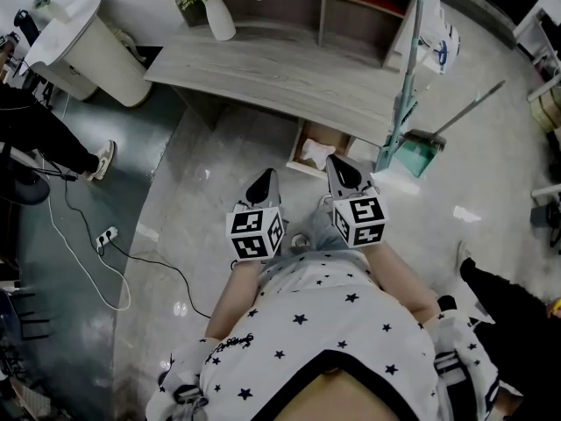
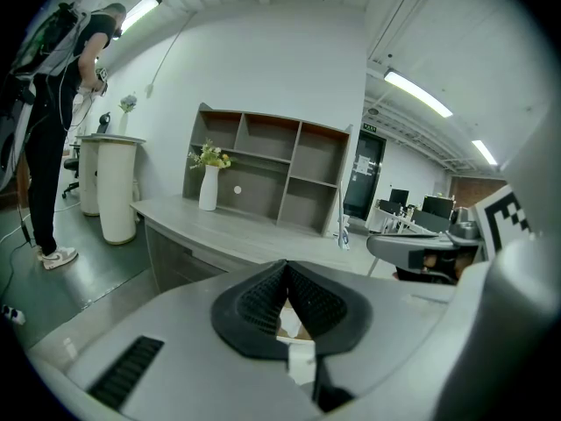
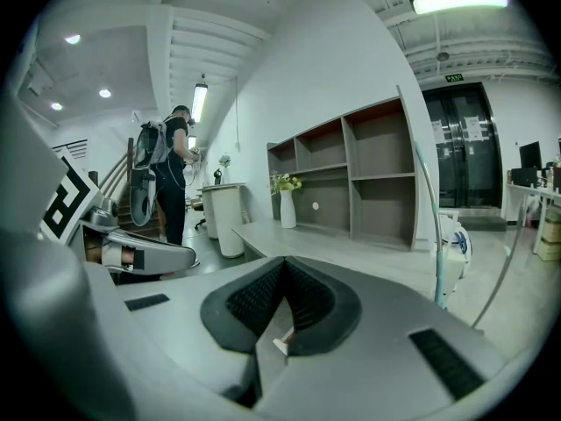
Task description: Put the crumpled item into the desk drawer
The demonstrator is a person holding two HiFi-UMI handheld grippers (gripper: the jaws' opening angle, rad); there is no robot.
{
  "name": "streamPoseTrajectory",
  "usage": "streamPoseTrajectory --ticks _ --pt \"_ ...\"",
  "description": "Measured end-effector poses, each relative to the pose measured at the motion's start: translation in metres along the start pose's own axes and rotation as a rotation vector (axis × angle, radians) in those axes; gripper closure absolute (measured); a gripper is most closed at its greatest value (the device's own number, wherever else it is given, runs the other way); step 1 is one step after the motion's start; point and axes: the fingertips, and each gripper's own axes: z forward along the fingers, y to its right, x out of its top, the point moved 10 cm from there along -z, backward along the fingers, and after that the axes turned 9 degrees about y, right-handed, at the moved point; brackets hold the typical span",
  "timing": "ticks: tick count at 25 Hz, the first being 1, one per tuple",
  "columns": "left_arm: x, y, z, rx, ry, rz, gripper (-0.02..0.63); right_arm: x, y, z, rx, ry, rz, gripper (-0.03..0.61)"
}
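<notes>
The grey desk (image 1: 263, 73) stands ahead of me, and its drawer (image 1: 301, 145) is pulled open beneath the front edge. A crumpled white item (image 1: 313, 153) lies inside the drawer. My left gripper (image 1: 262, 185) is held near my body, short of the drawer, with its jaws shut and nothing between them. My right gripper (image 1: 344, 172) hovers just right of the drawer's near end, also shut and empty. In the left gripper view the jaws (image 2: 286, 270) meet at the tip; in the right gripper view the jaws (image 3: 282, 266) do the same.
A white vase of flowers (image 1: 216, 11) and a shelf unit (image 1: 351, 3) stand on the desk. A broom and green dustpan (image 1: 416, 152) lean at the desk's right. A white pedestal (image 1: 83, 51), a power strip with cable (image 1: 105, 238) and a person's leg (image 1: 53, 143) are left.
</notes>
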Motion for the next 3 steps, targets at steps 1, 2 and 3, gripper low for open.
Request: streamPoseTrajectory --ticks 1,2,3 --pt "-0.0002 -0.0007 0.0007 0.0 0.0 0.0 0.603 -0.0004 -0.0002 0.0009 0.001 0.0 0.0 0.588" --pt "-0.0004 -0.0014 0.0014 0.0 0.0 0.0 0.603 -0.0008 -0.0003 0.0019 0.003 0.0 -0.001 0.588" --pt "-0.0005 -0.0022 0.0021 0.0 0.001 0.0 0.603 -0.0012 -0.0005 0.003 0.004 0.001 -0.002 0.586"
